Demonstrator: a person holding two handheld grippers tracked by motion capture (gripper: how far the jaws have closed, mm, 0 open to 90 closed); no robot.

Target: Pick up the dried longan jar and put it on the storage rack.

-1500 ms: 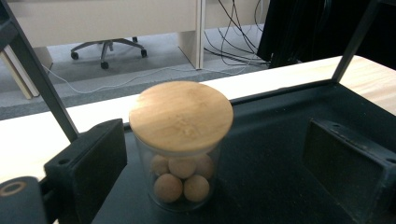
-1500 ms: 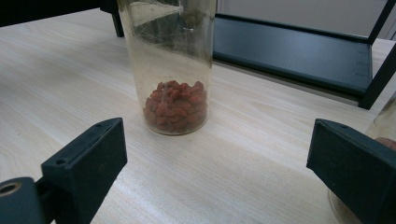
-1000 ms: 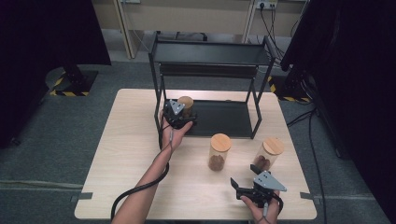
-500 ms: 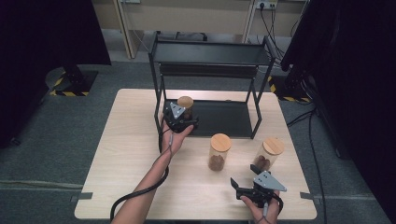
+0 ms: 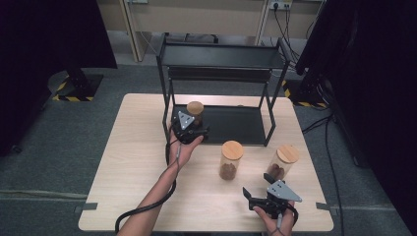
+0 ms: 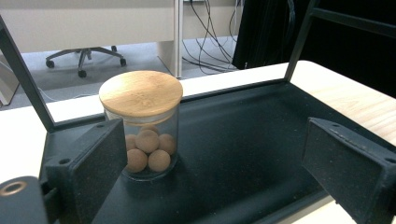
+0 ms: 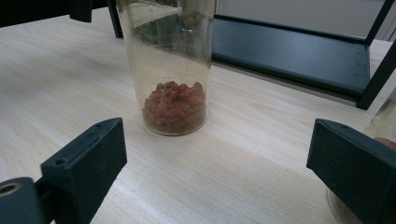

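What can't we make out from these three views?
- Middle jar: lid cut off by the top edge in the right gripper view.
- Right jar: mostly behind the right gripper's jaw and cut off by the frame edge in the right gripper view; contents too small to identify in the high view.
- Jar on the shelf: lower left side hidden by the left gripper's jaw.

We see a wooden table (image 5: 137, 162) carrying a black rack (image 5: 236, 125) and two jars (image 5: 230, 160), probably glass.
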